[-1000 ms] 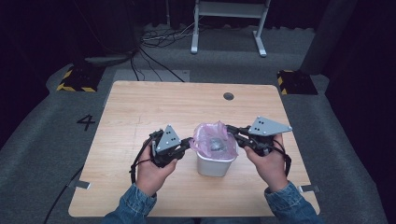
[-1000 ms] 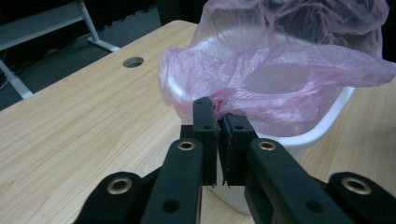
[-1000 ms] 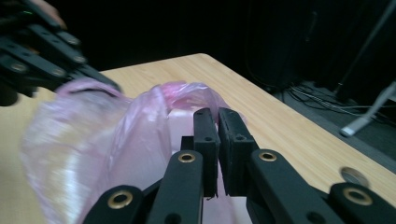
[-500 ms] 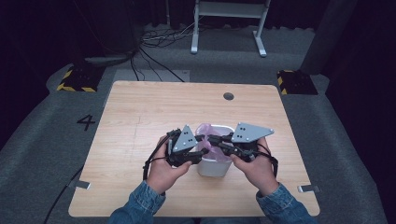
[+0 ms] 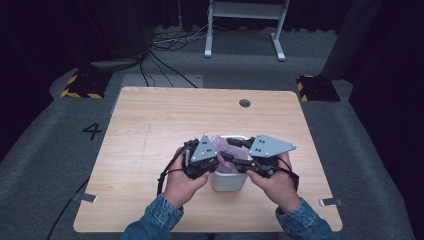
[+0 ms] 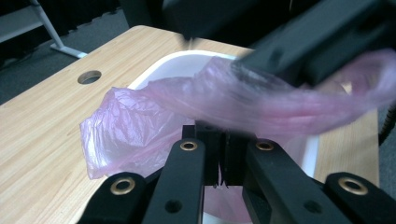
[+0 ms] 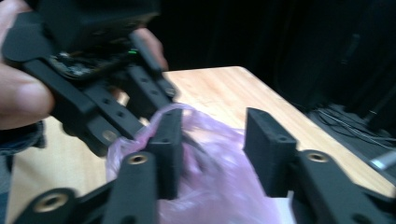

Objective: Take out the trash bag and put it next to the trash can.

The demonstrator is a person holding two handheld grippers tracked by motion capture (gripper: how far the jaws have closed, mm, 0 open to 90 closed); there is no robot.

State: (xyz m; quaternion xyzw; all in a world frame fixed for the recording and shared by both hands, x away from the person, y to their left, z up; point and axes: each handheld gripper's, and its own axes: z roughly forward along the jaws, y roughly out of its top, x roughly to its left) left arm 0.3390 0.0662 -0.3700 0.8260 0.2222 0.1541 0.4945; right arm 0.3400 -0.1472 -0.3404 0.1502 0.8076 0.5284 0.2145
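Near the front edge of the light wooden table (image 5: 150, 125) stands a small white plastic bin (image 5: 228, 180) lined with a thin pink plastic bag (image 6: 140, 126). At its left rim, the left gripper (image 5: 212, 159) has its jaws pressed together, pinching a fold of the bag's edge. Over the bin's right side, the right gripper (image 5: 225, 156) has its jaws spread apart around the gathered pink film, close to the left one.
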